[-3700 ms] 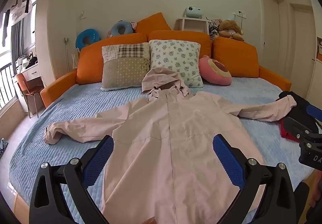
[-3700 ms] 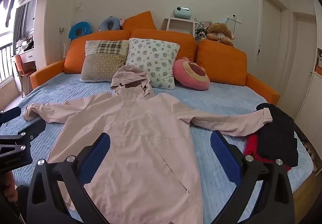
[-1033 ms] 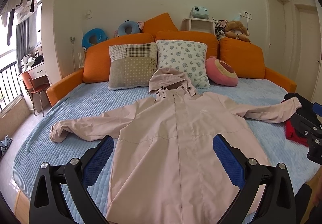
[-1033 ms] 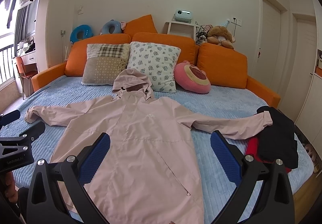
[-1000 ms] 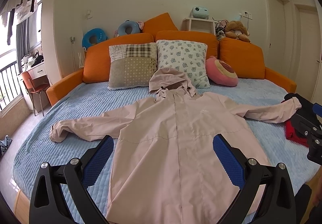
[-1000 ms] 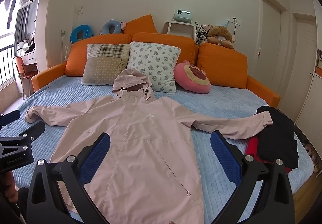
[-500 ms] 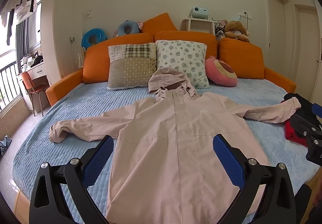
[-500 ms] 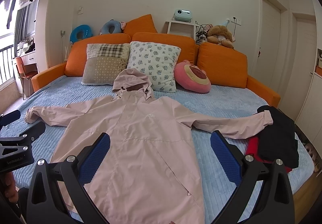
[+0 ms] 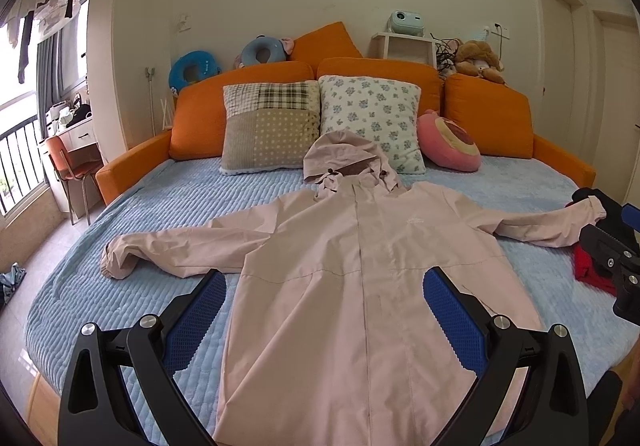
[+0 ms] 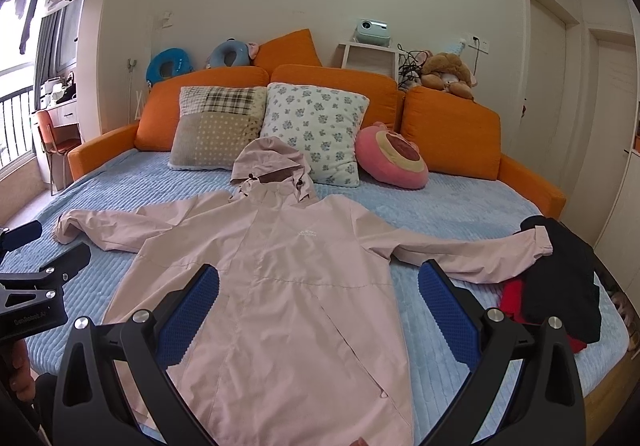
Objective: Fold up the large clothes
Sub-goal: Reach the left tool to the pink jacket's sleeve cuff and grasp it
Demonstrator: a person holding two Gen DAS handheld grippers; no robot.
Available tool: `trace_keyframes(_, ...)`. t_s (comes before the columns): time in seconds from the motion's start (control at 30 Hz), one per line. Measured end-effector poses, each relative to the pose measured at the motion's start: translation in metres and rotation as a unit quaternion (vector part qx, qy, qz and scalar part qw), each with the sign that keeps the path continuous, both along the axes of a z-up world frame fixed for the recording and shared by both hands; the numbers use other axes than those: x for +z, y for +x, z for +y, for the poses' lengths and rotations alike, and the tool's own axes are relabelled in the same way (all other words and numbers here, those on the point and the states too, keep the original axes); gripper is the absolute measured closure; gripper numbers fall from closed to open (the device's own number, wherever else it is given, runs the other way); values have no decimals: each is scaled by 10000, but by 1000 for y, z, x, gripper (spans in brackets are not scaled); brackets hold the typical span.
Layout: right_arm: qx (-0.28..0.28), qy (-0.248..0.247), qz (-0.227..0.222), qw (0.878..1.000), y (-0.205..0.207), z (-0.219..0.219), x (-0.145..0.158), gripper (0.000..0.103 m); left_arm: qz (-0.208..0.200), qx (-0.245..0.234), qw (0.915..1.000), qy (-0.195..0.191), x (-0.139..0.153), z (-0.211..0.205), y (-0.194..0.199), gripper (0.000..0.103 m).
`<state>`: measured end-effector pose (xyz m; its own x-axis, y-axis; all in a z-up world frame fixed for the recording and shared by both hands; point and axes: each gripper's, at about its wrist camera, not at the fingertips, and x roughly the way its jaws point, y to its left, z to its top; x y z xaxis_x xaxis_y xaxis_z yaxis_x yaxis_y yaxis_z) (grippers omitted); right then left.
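So, where things are: my pink coat (image 9: 360, 286) lies flat on the blue bed cover (image 9: 168, 205), front up, zipped, hood at 12 o'clock, bottom edge at 6 o'clock near me.
Sleeves: both are spread out wide. One sleeve end (image 9: 116, 258) sits at about 9 o'clock. The other sleeve end (image 10: 536, 242) sits at about 3 o'clock and rests on a black and red pile of clothes (image 10: 560, 286).
My left tongs (image 9: 324, 310): wide apart, holding nothing, up above the coat's lower half.
My right tongs (image 10: 318, 306): wide apart too, holding nothing, also up above the coat.
How far along: I think no fold is made yet. The coat looks all smoothed out and ready.
Next move, I think: grab a sleeve or a side edge and bring it across the middle.
What could go wrong, one: the coat cloth looks smooth and slippery. If I pinch only a tiny bit, it may slide out of my tongs halfway over.
What could go wrong, two: the 3 o'clock sleeve touches the black and red pile. If I grab low there, I may pick up those clothes too, or drag them along.
What could go wrong, three: if I pinch too deep, I may catch the blue bed cover with the coat and pull it up.
What could go wrong, four: the hood (image 9: 340, 157) is puffy and leans by the pillows (image 9: 320, 125). It may make the fold lumpy.
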<state>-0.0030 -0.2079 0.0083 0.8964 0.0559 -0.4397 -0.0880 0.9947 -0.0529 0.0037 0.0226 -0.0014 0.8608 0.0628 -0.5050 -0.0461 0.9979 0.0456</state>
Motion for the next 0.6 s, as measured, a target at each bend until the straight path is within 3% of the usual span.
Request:
trace_keyframes(0.33,554,-196,15,9983,38,45,-12,5,255,736,9970,-43,-21,56,30,3)
trace_keyframes(0.5,934,-299,176,9950,71,81,-25,5,449,1307,9891,-501,-40,124,51,3)
trace_keyframes(0.6,1121,-295,280,9929,98,103,-32,5,524,1809,9805,-553,-52,168,63,3)
